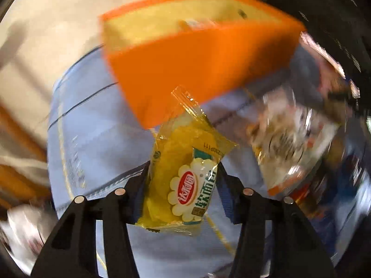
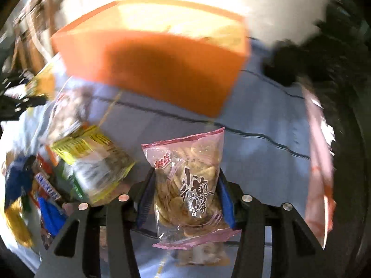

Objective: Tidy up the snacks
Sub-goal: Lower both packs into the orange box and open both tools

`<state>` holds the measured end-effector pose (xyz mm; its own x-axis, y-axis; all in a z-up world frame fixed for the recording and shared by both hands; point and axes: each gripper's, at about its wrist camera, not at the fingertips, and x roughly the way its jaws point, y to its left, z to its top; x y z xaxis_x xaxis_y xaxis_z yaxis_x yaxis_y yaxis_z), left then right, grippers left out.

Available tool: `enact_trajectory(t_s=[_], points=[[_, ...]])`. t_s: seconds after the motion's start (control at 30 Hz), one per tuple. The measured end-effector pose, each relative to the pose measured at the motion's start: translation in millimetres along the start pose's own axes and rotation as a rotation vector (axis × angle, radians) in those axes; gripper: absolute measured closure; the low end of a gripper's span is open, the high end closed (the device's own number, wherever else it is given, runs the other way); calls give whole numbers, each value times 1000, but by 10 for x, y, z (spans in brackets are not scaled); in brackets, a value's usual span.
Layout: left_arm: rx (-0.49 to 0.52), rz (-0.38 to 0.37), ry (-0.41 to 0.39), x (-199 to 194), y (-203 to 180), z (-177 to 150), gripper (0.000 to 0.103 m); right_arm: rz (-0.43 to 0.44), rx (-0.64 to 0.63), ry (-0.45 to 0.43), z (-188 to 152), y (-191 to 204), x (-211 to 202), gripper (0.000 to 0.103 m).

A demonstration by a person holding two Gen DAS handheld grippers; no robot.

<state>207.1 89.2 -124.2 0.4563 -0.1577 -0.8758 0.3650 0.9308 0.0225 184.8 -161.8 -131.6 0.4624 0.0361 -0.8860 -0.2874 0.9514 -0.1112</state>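
The left tool (image 1: 183,176) is clamped on a yellow bun pack (image 1: 183,173), its pads pressing the pack's two long edges. The pack's long axis runs from 6 toward 12 o'clock, tilted a little to 1, with its crimped clear end pointing up at the orange box (image 1: 197,69). The right tool (image 2: 185,185) is clamped on a pink cracker bag (image 2: 187,180), whose long axis also runs 6 to 12 o'clock, its sealed top edge toward the box (image 2: 162,69). In both views the open-topped box stands at 12 o'clock on the pale blue cloth (image 1: 92,139) over the worktop. A blurred heap of other snacks (image 2: 88,162) lies at 9 o'clock of the right tool, and more packs (image 1: 289,143) lie at 3 o'clock of the left.
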Motion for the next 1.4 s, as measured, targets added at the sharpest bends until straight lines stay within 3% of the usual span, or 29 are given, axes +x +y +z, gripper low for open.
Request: enact_trajectory(t_s=[0.13, 0.3, 0.4, 0.5, 0.6, 0.77, 0.9, 1.17, 1.23, 1.27, 1.3, 1.33, 1.37, 1.4], points=[[-123, -6, -62, -380, 62, 8, 52, -36, 74, -72, 45, -183, -291, 53], [-185, -24, -136, -813, 43, 171, 51, 48, 206, -162, 42, -448, -620, 53], [-236, -76, -163, -1005, -18, 291, 51, 100, 233, -202, 68, -542, -817, 53], [-197, -47, -224, -1244, -149, 394, 51, 146, 249, -275, 223, -603, -1033, 53], [-162, 30, -243, -1299, -209, 607, 51, 149, 246, -330, 422, -648, -1165, 53], [-197, 87, -295, -1315, -128, 986, 51, 145, 209, -418, 993, -664, -1253, 53], [-251, 122, -277, -1156, -12, 1339, 51, 151, 202, -447, 1414, -651, -1260, 53], [-234, 110, -310, -1012, -49, 1605, 51, 150, 199, -463, 1661, -575, -1102, 53], [-232, 153, -307, -915, -70, 1681, 44, 171, 257, -452, 1724, -614, -990, 52], [-240, 175, -325, -884, -53, 1714, 19, 174, 290, -449, 1732, -631, -936, 50], [-266, 187, -341, -846, -34, 1746, 6, 164, 323, -443, 1748, -648, -885, 49], [-285, 185, -358, -837, -17, 1761, 4, 136, 338, -440, 1791, -638, -829, 42], [-304, 173, -363, -824, -2, 1783, 4, 101, 323, -449, 1822, -615, -804, 7], [-320, 156, -353, -808, 8, 1802, 4, 37, 289, -446, 1861, -564, -767, 3]])
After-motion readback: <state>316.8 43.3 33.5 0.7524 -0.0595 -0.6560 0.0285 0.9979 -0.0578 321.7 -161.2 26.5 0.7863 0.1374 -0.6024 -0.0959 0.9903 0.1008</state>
